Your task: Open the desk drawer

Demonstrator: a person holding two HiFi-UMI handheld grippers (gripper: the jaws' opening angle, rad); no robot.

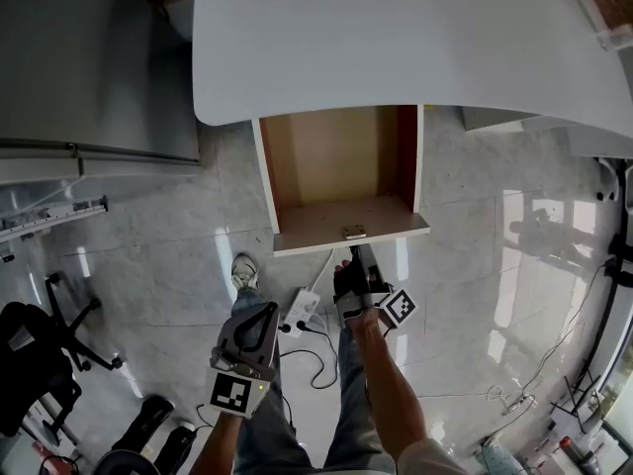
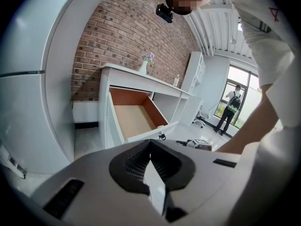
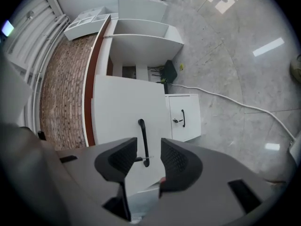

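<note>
I judge the drawer [image 1: 336, 156] fully out. My right hand-held gripper [image 3: 149, 146] stands wide, the handle [image 3: 142, 138] loose between its jaws; next I'd back it off, left hand-held gripper [image 2: 151, 149] closed, empty

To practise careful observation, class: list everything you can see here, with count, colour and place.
brick wall: one, red-brown, at the back
desk: one, white, against the brick wall
drawer: one, white front, brown inside, pulled out under the desk top
drawer handle: one, black, on the drawer front
small cabinet: one, white, on the floor near the desk
vase: one, white, on the desk top
power strip: one, white, on the floor in front of the desk
office chair: one, black, floor at the head view's left
bystander: one, dark clothes, by the far window
left gripper: one, grey, jaws together, empty
right gripper: one, grey, jaws apart, in line with the handle, not gripping
</note>
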